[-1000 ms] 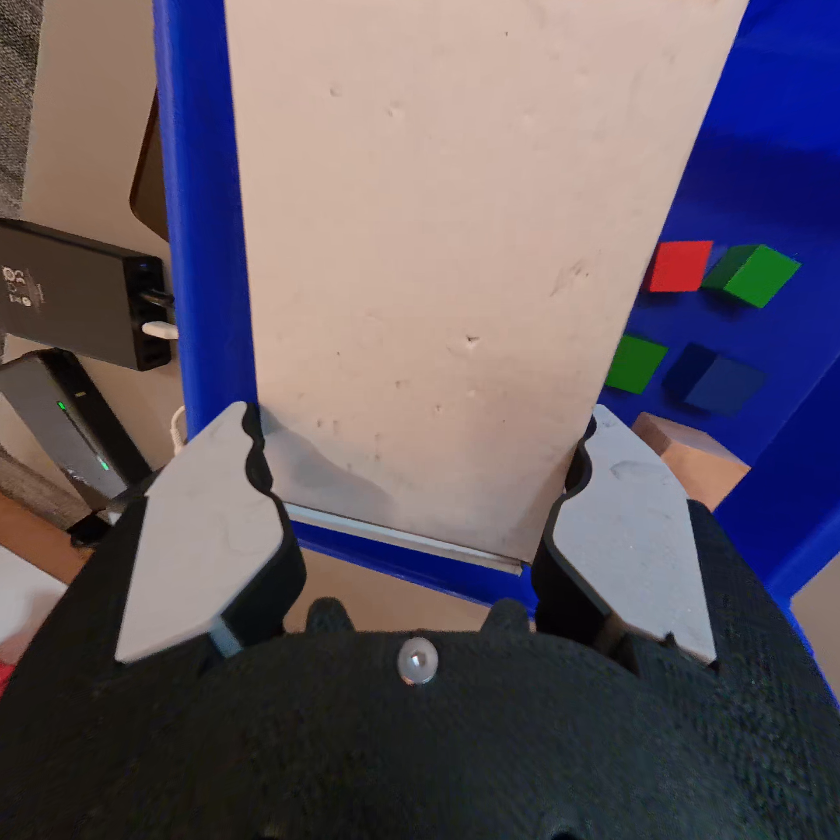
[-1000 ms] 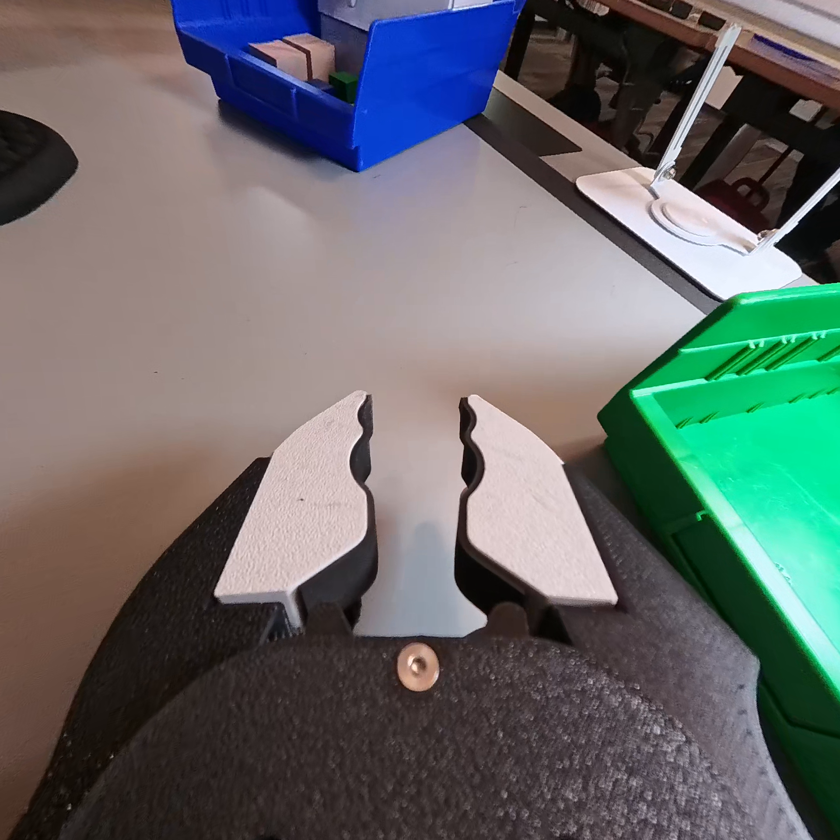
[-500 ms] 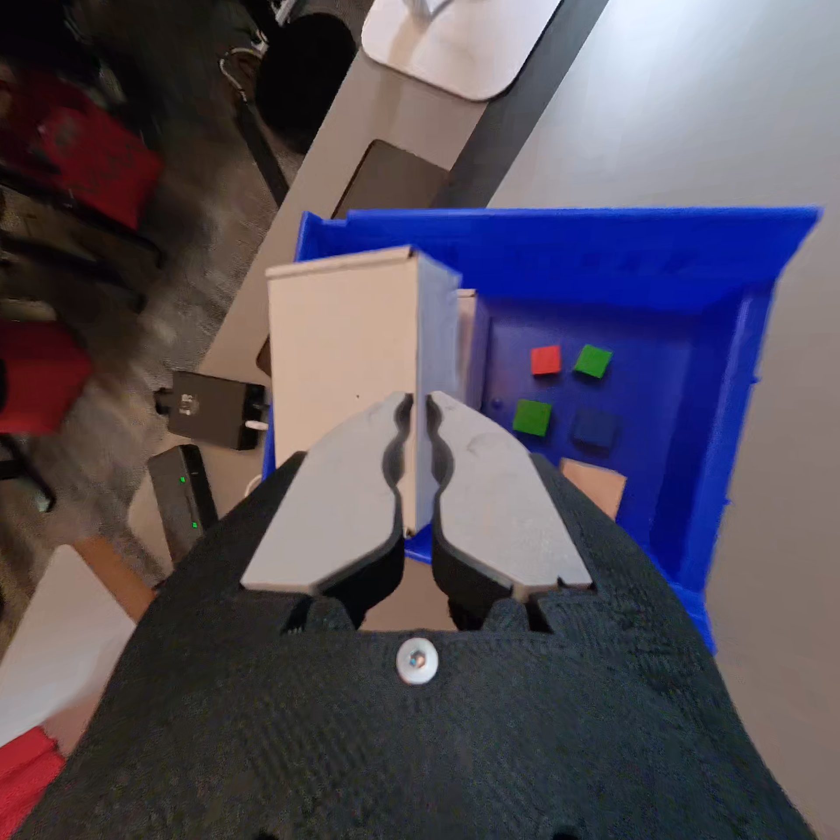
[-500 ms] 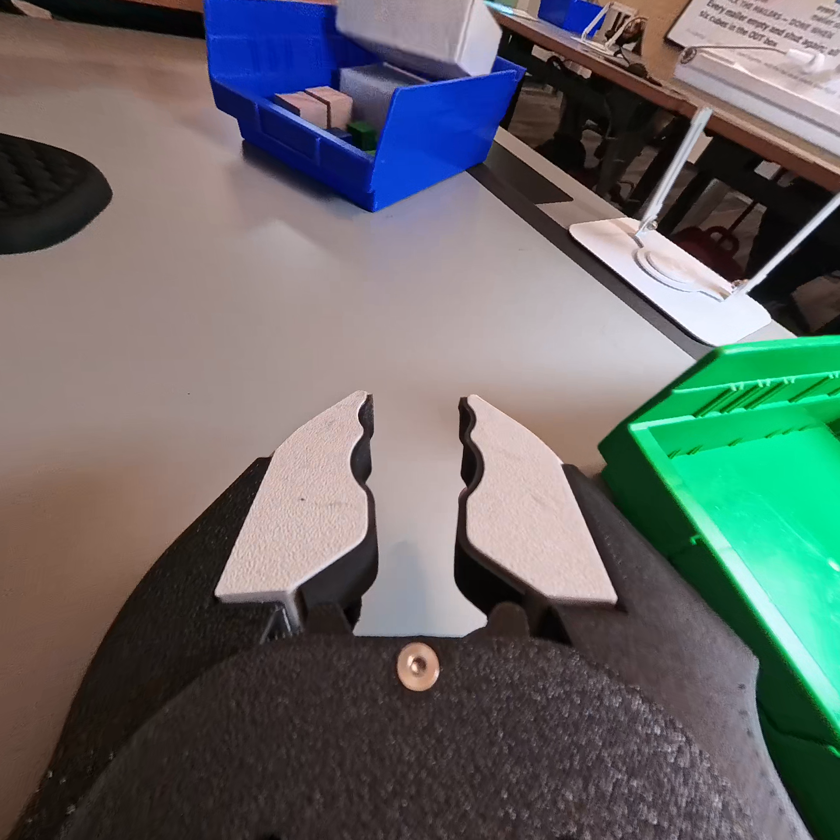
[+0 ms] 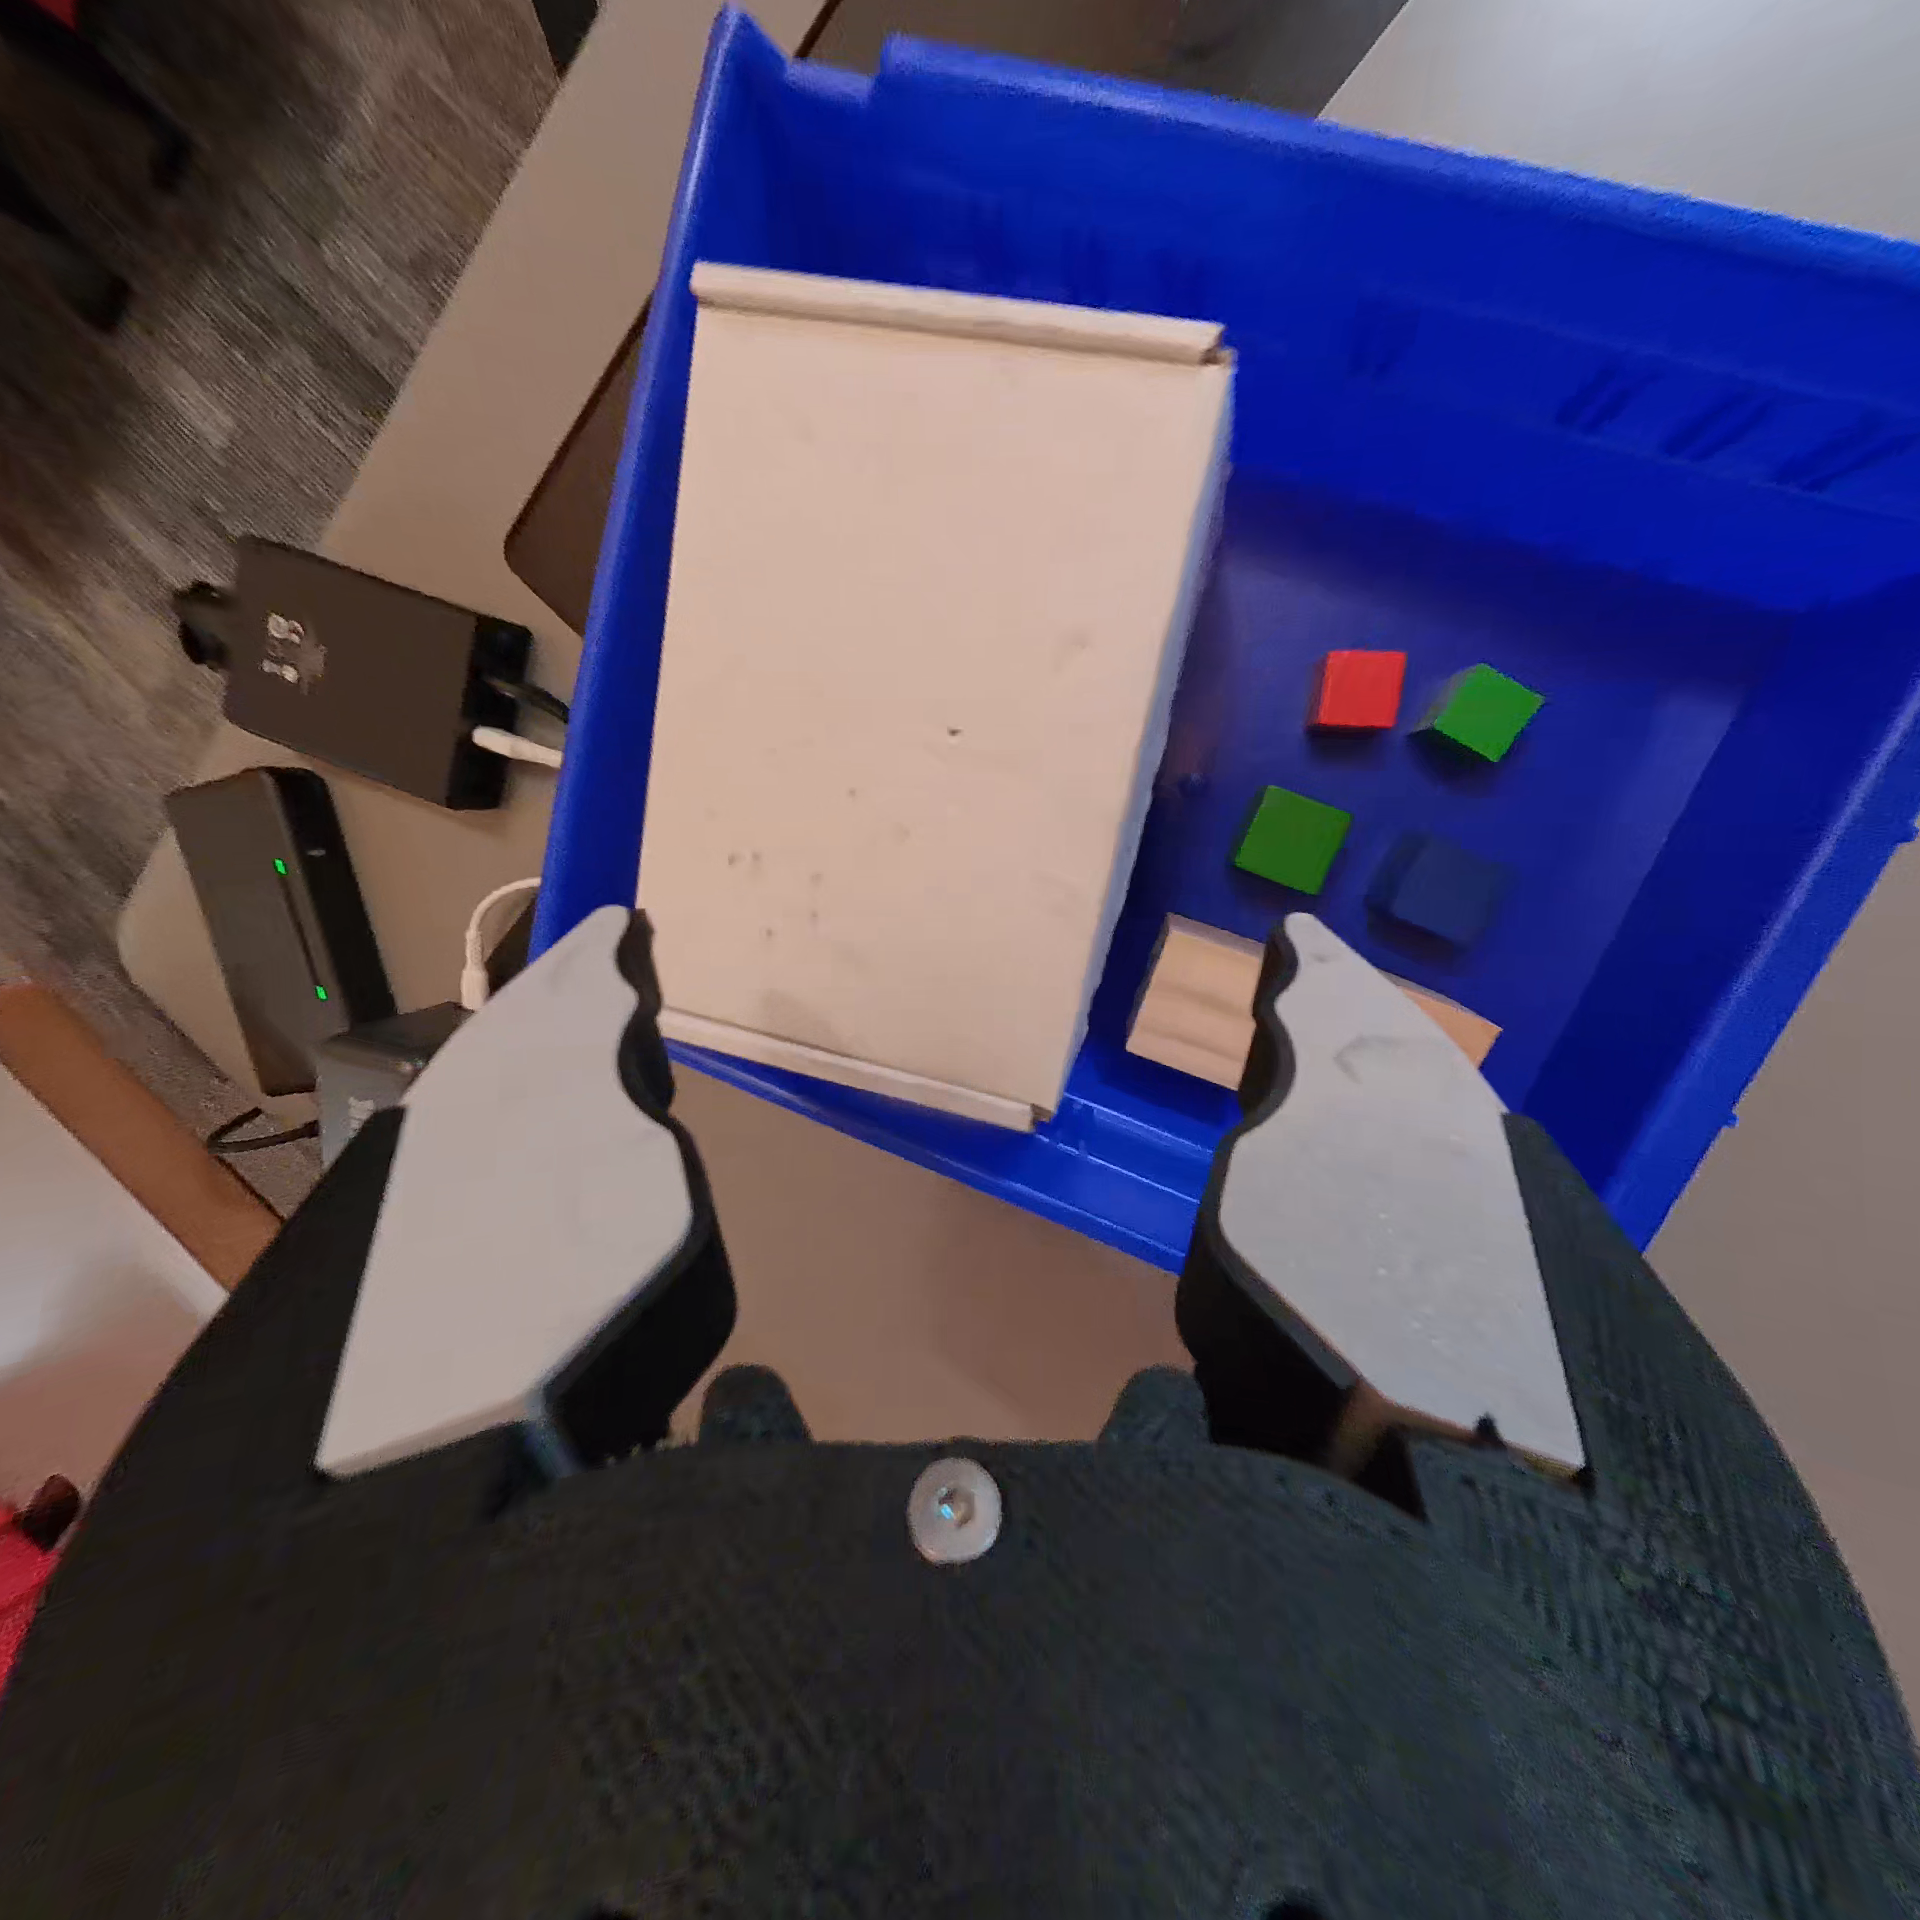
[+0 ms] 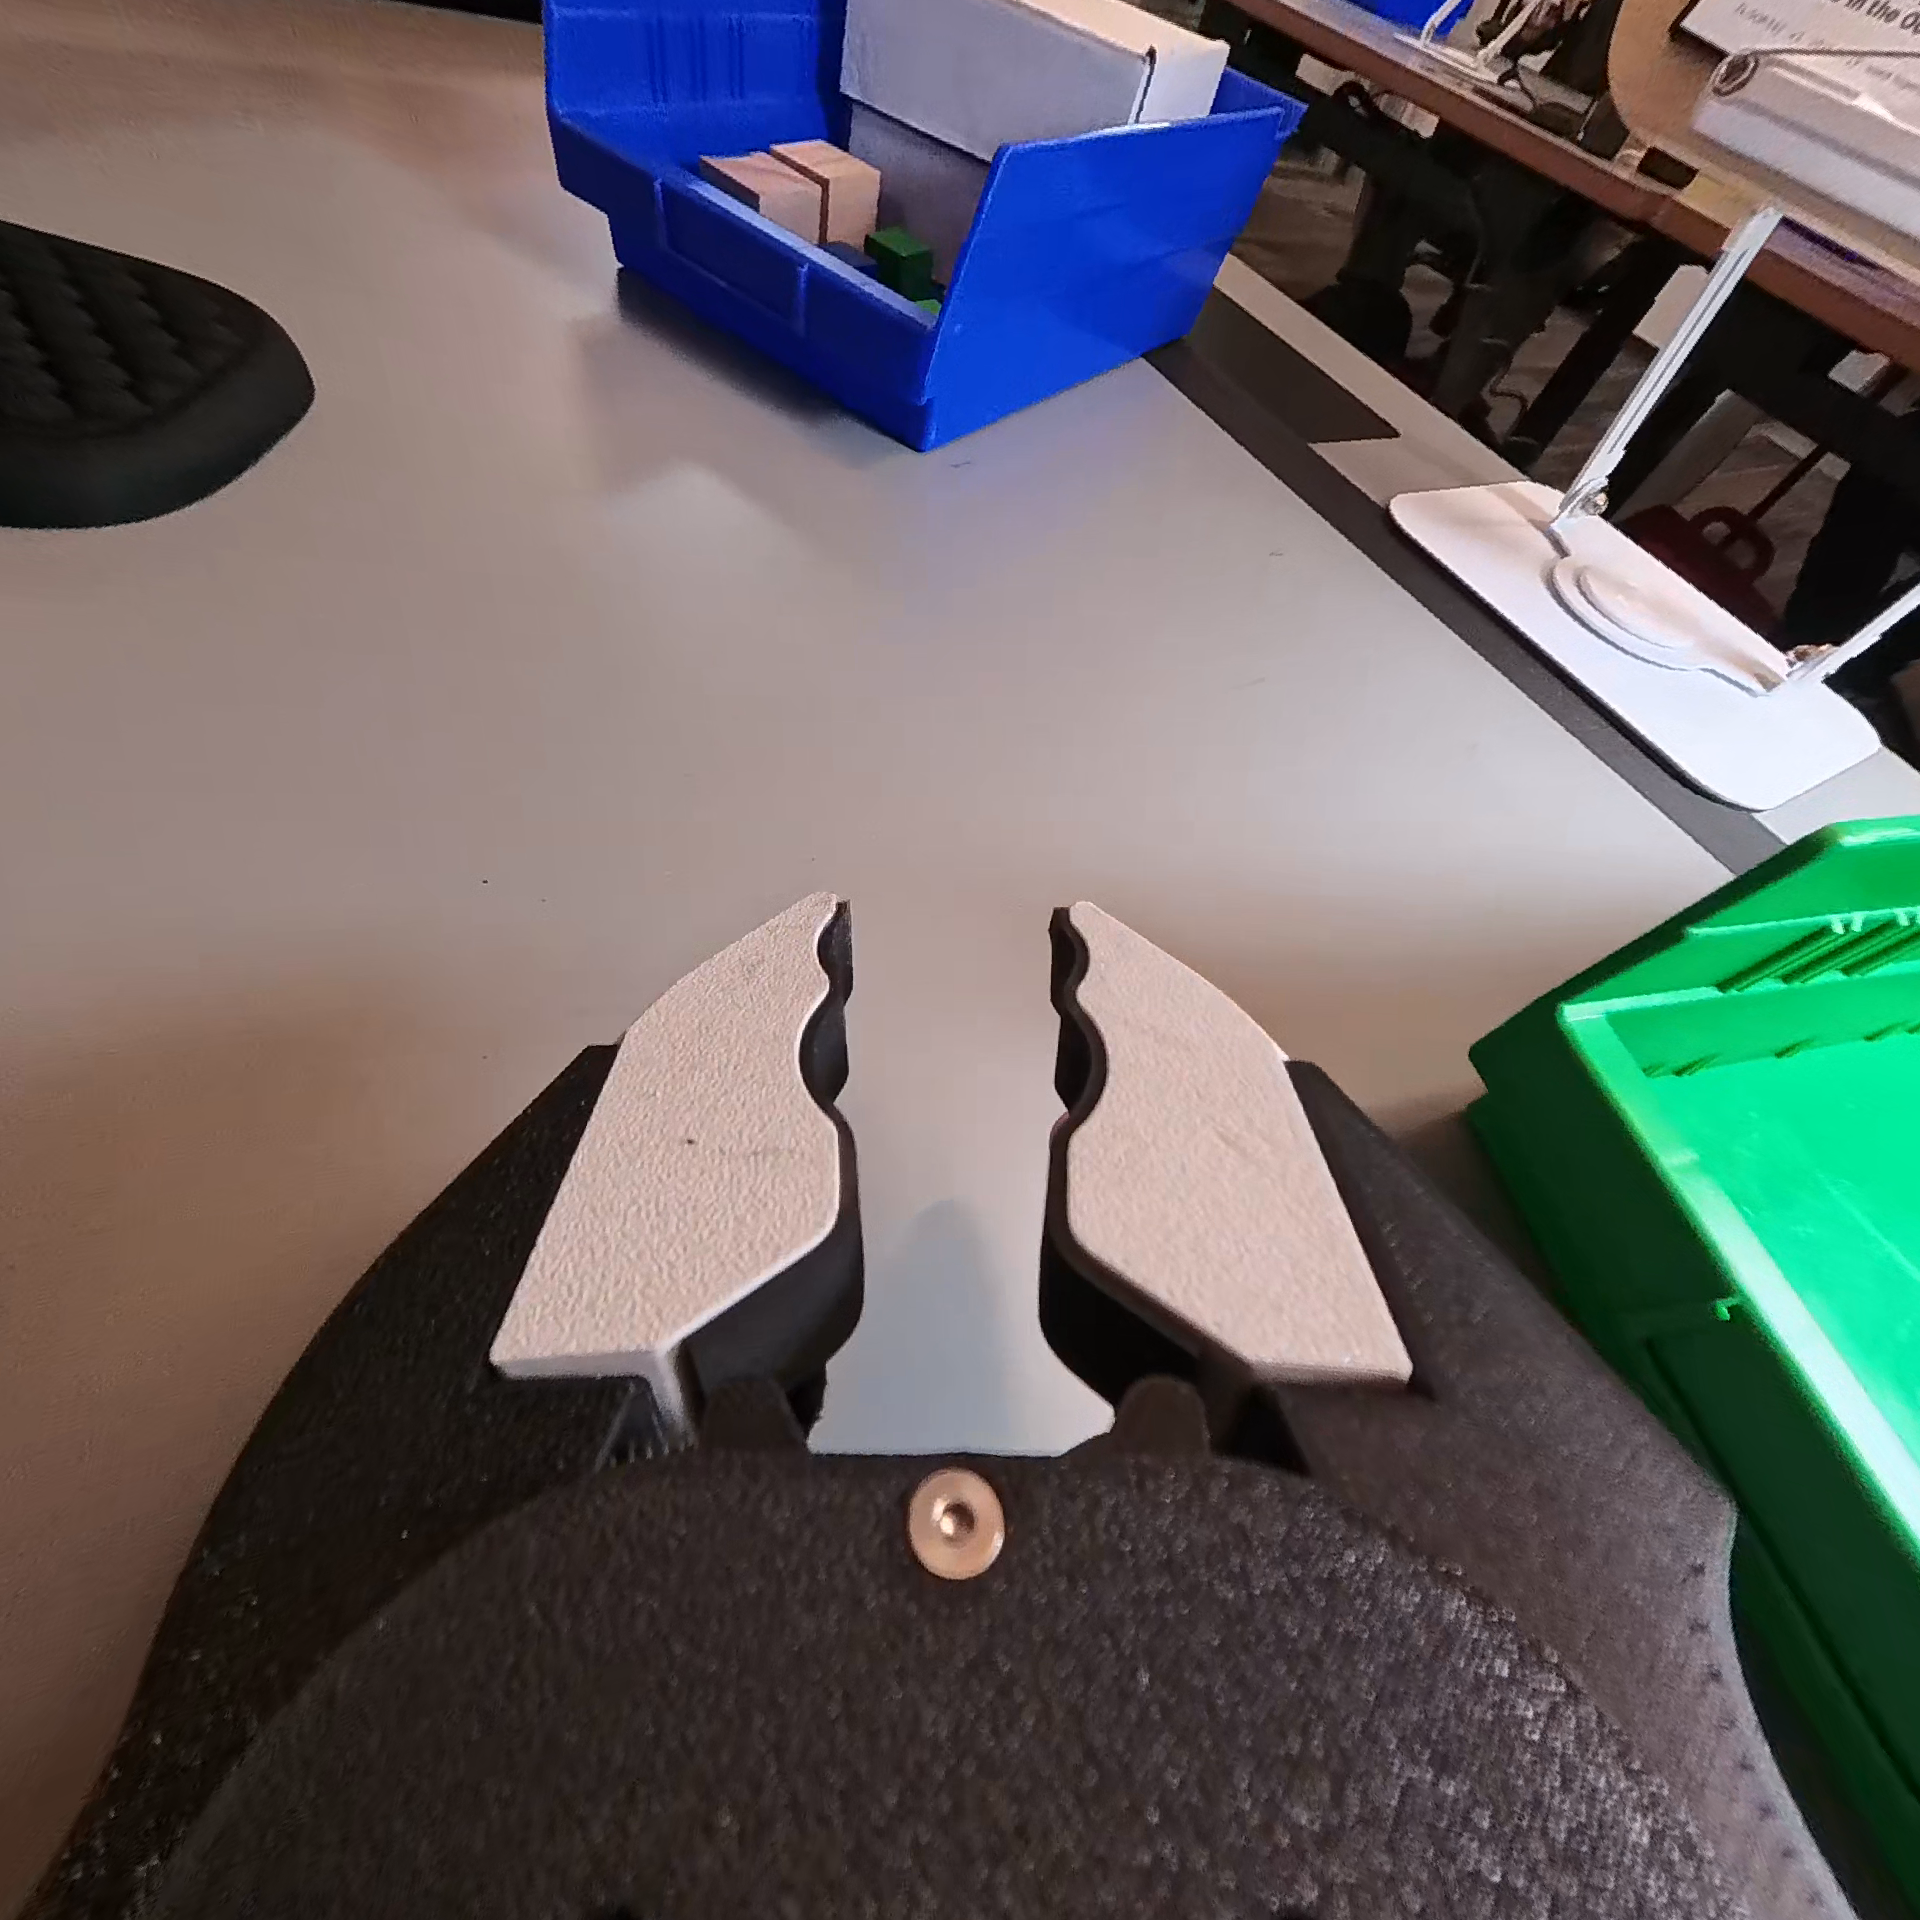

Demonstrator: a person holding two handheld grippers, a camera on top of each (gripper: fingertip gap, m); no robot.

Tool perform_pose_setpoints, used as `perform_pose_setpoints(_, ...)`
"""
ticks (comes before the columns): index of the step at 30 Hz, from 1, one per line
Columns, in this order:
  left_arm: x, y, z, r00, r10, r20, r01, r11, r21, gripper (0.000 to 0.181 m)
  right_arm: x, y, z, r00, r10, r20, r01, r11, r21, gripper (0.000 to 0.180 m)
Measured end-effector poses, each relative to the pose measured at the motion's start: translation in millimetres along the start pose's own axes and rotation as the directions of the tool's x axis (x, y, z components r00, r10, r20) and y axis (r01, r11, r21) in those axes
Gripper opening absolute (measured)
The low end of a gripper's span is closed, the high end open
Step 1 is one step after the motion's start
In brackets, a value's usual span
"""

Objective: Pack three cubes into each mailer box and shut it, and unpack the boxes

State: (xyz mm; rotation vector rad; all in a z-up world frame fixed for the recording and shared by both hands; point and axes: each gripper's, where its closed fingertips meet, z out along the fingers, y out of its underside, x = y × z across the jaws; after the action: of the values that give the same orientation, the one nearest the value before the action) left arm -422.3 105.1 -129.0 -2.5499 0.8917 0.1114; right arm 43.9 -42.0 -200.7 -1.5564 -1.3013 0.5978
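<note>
Left claw [image 5: 956,935]: jaws spread wide with nothing between them, poised above the near edge of the blue bin.
Right claw [image 6: 951,914]: jaws parted by a modest gap, holding nothing, low over bare desk [image 6: 727,675].
Mailer box [image 5: 925,686]: white, closed, resting tilted on the left side of the blue bin [image 5: 1403,343], its near end over the bin's near wall just beyond the left claw's tips; in the right wrist view it sits on the bin's far rim.
Cubes: on the bin floor to the right of the box, a red cube [image 5: 1361,689] and a green cube [image 5: 1481,712] farther off, a second green cube [image 5: 1291,838] and a dark blue cube [image 5: 1439,899] nearer.
Wooden blocks [image 5: 1195,1008]: pale, against the bin's near wall, partly behind the left claw's right finger.
Green bin [image 6: 1766,1195]: just right of the right claw, on the desk.
White stand base [image 6: 1621,644]: at the desk's right edge, well apart from the blue bin.
Black devices [image 5: 364,675]: left of the blue bin, beyond the desk edge.
</note>
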Motion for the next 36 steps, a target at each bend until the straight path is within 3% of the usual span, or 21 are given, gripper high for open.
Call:
perform_pose_setpoints(1, -4.2, 1.7, 6.2, 1.0, -0.013, -0.012, 0.013, 1.0, -0.013, 0.113, 0.5, 1.0, 0.7, 1.0, 0.002, 0.0, -0.002, 1.0, -0.004, 0.036)
perform_pose_setpoints(9, -17.1, 25.9, 55.8, 0.991, -0.04, -0.126, 0.012, 0.977, -0.215, 0.132, 6.4, 10.9, 7.1, 0.999, 0.052, 0.007, -0.051, 0.998, -0.031, 0.037)
perform_pose_setpoints(14, -15.8, 31.2, 61.9, 0.991, 0.089, -0.095, -0.114, 0.948, -0.299, 0.131, 7.7, 9.6, 7.2, 0.997, 0.078, 0.019, -0.078, 0.997, -0.02, 0.036)
perform_pose_setpoints(20, 4.9, 17.4, 47.1, 0.986, 0.118, -0.12, -0.141, 0.968, -0.209, 0.129, 8.5, 2.9, 2.6, 0.997, 0.075, 0.014, -0.075, 0.997, 0.011, 0.036)
perform_pose_setpoints(25, 4.6, 3.1, 10.1, 0.992, 0.086, -0.09, -0.094, 0.992, -0.087, 0.121, 8.3, -3.0, -3.3, 0.999, 0.049, -0.005, -0.049, 0.998, 0.035, 0.036)
perform_pose_setpoints(35, 18.9, -17.0, -50.5, 0.992, 0.123, -0.039, -0.123, 0.992, 0.007, 0.114, 0.3, -12.7, -2.8, 1.0, -0.008, -0.008, 0.009, 0.999, 0.051, 0.037)
perform_pose_setpoints(36, 23.7, -22.7, -58.1, 0.989, 0.137, -0.05, -0.135, 0.99, 0.036, 0.105, 2.3, -14.7, -1.6, 1.0, -0.021, -0.018, 0.022, 0.998, 0.052, 0.037)
